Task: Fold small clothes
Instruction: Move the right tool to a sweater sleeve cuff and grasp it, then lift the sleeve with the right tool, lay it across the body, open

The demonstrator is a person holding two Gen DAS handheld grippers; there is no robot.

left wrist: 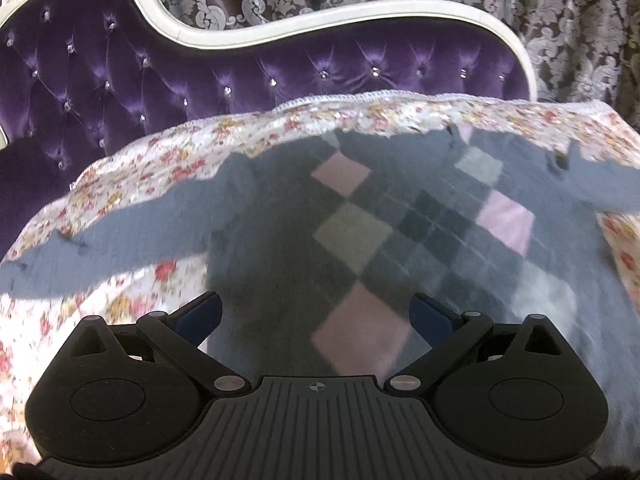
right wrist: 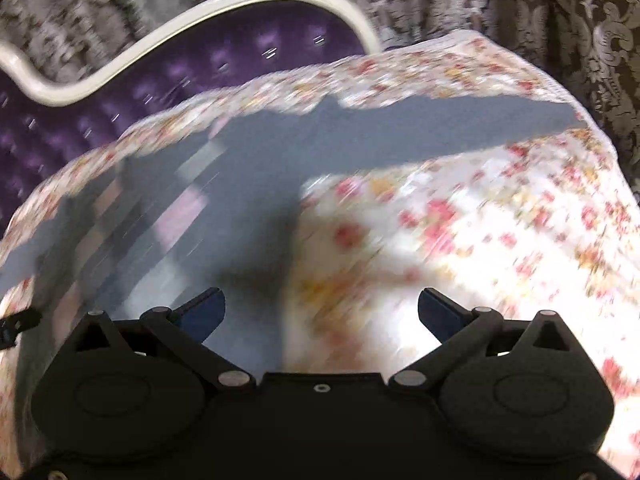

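A small grey sweater (left wrist: pixel 280 216) with pink, grey and dark diamond checks lies flat on a floral cloth (left wrist: pixel 132 168), both sleeves spread sideways. My left gripper (left wrist: pixel 316 314) hovers open above its lower body, nothing between the blue fingertips. In the right wrist view the same sweater (right wrist: pixel 224 184) lies at the left, one sleeve (right wrist: pixel 440 124) reaching toward the cloth's right edge. My right gripper (right wrist: pixel 320 310) is open over the sweater's side hem and the floral cloth (right wrist: pixel 480 232). That view is blurred.
A purple tufted sofa back (left wrist: pixel 120 80) with a white curved frame (left wrist: pixel 224 38) rises behind the cloth. Patterned damask curtains (left wrist: pixel 560 20) hang behind it. The cloth drops off at the right edge (right wrist: pixel 600 148).
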